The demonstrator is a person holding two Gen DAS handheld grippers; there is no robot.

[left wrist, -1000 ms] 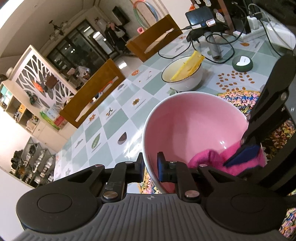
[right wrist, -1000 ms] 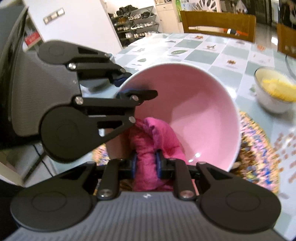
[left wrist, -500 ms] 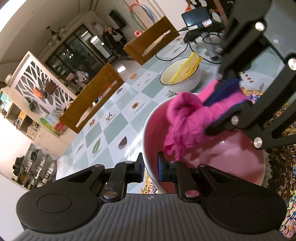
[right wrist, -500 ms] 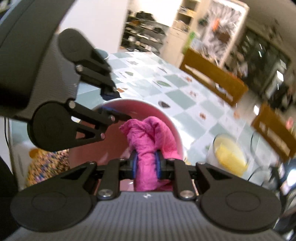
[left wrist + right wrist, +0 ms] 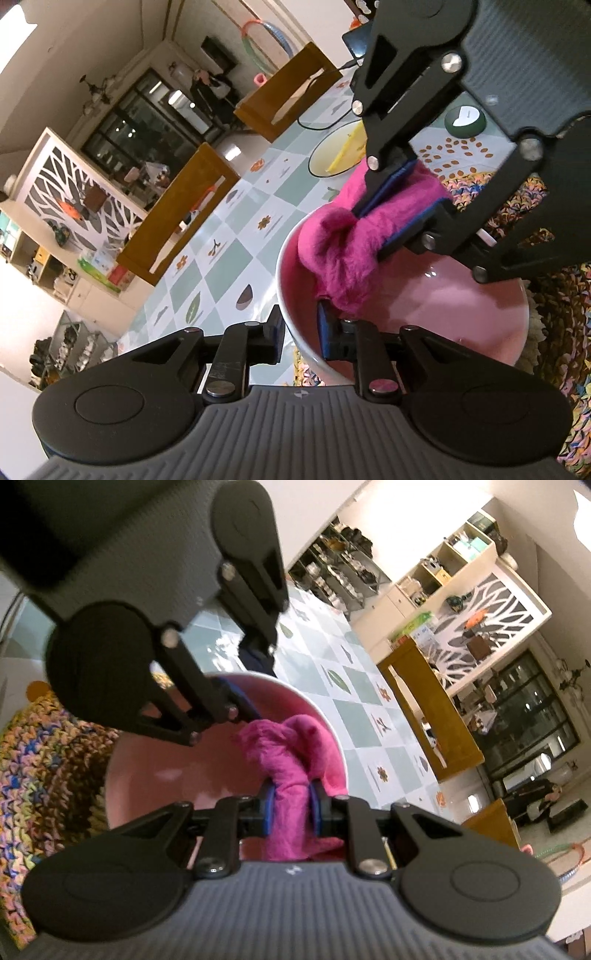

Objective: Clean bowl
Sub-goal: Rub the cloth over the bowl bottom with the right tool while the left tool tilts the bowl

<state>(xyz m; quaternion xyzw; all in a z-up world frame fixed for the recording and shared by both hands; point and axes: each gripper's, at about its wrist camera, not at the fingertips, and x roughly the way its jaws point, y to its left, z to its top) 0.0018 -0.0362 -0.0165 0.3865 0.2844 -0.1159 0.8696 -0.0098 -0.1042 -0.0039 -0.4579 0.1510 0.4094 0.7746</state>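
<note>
A pink bowl [image 5: 443, 306] with a white outside sits tilted over a crocheted mat. My left gripper [image 5: 301, 332] is shut on the bowl's near rim, one finger inside and one outside. My right gripper [image 5: 290, 808] is shut on a magenta cloth [image 5: 291, 753] and holds it against the bowl's rim and inner wall [image 5: 177, 764]. In the left wrist view the right gripper [image 5: 399, 206] comes in from the upper right with the cloth [image 5: 351, 251] bunched at the bowl's far-left rim. The left gripper [image 5: 240, 698] shows in the right wrist view on the rim.
A multicoloured crocheted mat [image 5: 554, 332] lies under the bowl on the tiled table [image 5: 221, 266]. A white bowl with yellow food [image 5: 336, 155] stands behind. A green round object [image 5: 464, 121], cables and wooden chairs [image 5: 177, 218] are beyond.
My right gripper has lifted the cloth from the bowl's bottom and swept it up to the far-left rim, turning as it went. The left gripper keeps its hold on the rim.
</note>
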